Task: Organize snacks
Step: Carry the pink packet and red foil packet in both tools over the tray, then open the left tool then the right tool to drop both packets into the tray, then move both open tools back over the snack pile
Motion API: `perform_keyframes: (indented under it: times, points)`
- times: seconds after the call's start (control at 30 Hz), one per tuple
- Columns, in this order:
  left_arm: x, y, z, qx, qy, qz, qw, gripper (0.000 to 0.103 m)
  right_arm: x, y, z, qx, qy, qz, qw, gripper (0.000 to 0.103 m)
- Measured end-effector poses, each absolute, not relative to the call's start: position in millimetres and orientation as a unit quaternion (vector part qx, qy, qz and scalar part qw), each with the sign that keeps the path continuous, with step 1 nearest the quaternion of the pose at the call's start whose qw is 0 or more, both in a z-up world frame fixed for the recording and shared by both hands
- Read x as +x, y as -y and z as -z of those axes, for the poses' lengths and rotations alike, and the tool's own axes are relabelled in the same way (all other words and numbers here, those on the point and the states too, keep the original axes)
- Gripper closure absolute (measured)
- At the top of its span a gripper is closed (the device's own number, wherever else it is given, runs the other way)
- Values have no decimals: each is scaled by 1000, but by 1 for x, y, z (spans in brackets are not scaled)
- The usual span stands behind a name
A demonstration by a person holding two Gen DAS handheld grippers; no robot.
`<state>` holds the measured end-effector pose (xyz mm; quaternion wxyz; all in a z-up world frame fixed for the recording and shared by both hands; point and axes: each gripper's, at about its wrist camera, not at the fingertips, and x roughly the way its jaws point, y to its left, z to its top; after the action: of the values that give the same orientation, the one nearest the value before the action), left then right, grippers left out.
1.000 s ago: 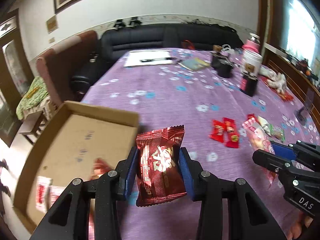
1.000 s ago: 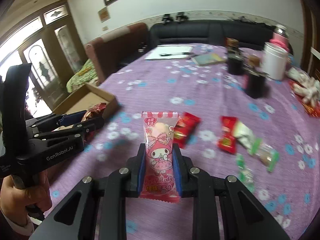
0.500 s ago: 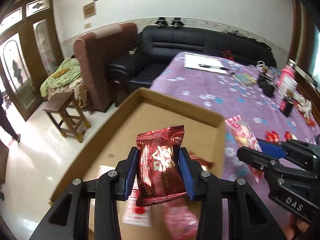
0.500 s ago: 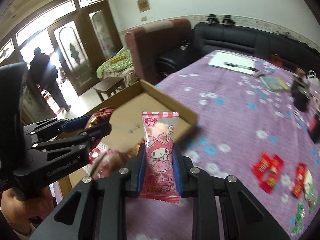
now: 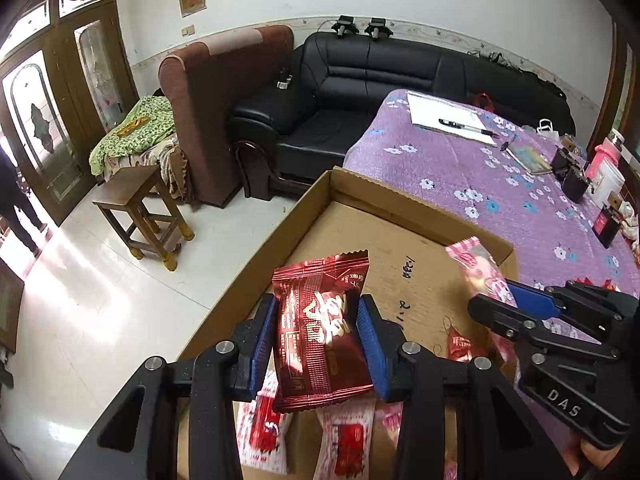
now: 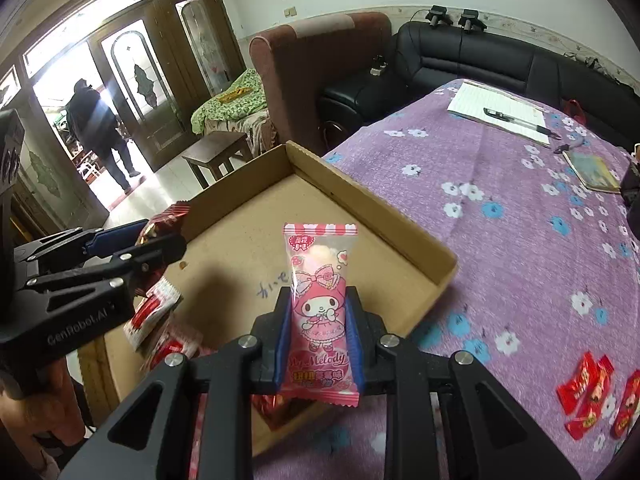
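Left wrist view. We see the left gripper (image 5: 318,336) with its jaws closed on a dark red snack packet (image 5: 320,332), which stands upright between the blue pads (image 5: 262,340) and sits above the cardboard box (image 5: 400,200). The box lies at the corner of the bench (image 5: 500,184), which is covered by a purple flowered cloth. On the box floor beneath the packet lie several red-and-white wrapped snacks (image 5: 264,428) and one small red candy (image 5: 460,344). At the right, the right gripper (image 5: 500,304) reaches over the box and carries a pink packet (image 5: 480,268). Beyond the bench stand a black sofa (image 5: 400,76), a brown armchair (image 5: 224,112) and a wooden stool (image 5: 140,212).

Right wrist view. We see the right gripper (image 6: 319,340) with its jaws clamped on the pink packet (image 6: 320,304), printed with a cartoon rabbit and held upright over the near part of the cardboard box (image 6: 360,208). At the left, the left gripper (image 6: 160,248) holds the dark red snack packet (image 6: 164,220) above the box's far side. Red-and-white snacks (image 6: 160,312) lie in the box below it. Three red candies (image 6: 592,396) rest on the bench (image 6: 520,220) at lower right, well apart from the box. A notepad with a pen (image 6: 508,112) lies at the far end. A person (image 6: 100,128) stands in the doorway.
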<state>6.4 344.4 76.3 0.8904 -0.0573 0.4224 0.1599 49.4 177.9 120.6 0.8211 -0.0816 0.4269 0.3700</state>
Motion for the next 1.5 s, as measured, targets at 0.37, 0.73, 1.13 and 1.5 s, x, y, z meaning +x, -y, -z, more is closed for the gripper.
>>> perform_keyframes:
  times: [0.37,0.73,1.13,1.5]
  points:
    - [31,-350,-57,-53,-456,-159,874,59,69,-194,-109,-94,-443,-361,816,79]
    - [36,-353,-56,-56,-462,-181,867,29,72,-198,-103,-98,-451,-358,812,78]
    - [2,-331,-91,-34,-402,-202,892,20,71,-179,-118,-74,-436,-352,825,51]
    - [-26,-277,-128,-5,-342,-188,921,19,38,-82,-164,-31,-367,-331,869,49]
